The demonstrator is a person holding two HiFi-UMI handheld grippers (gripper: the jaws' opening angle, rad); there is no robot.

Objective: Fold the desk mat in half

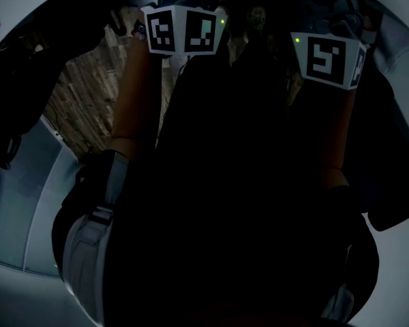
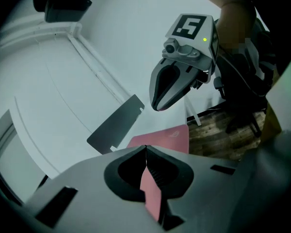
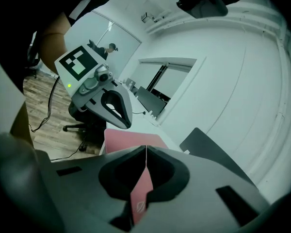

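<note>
Both tongs are gripping the mat. The left tongs are pinching fully down on a pink strip of mat that is running up between the jaws. The right tongs are doing the same, clamped tight on a mat edge carrying a small logo. Each gripper view is showing the other tongs close alongside, so the two are holding along one edge, near each other.

The rest of the mat is showing as a flat pink patch just past the jaws, lying at the edge of the white surface, next to the wood floor. A dark panel is sitting beyond the mat; I can't tell what it is. An office chair is standing on the floor behind the left tongs. The head view is mostly dark, with only the two marker cubes and forearms showing, so there is no overview of the mat.

Step, as a judgement: the held edge is looking lifted off the surface, so the fold is under way and the edge is getting carried over but is not yet laid.

Next move is calling for both tongs travelling together at even height toward the opposite edge, lining up the corners, lowering the edge flat onto the mat and only then letting go. Uneven travel would be skewing the fold.
</note>
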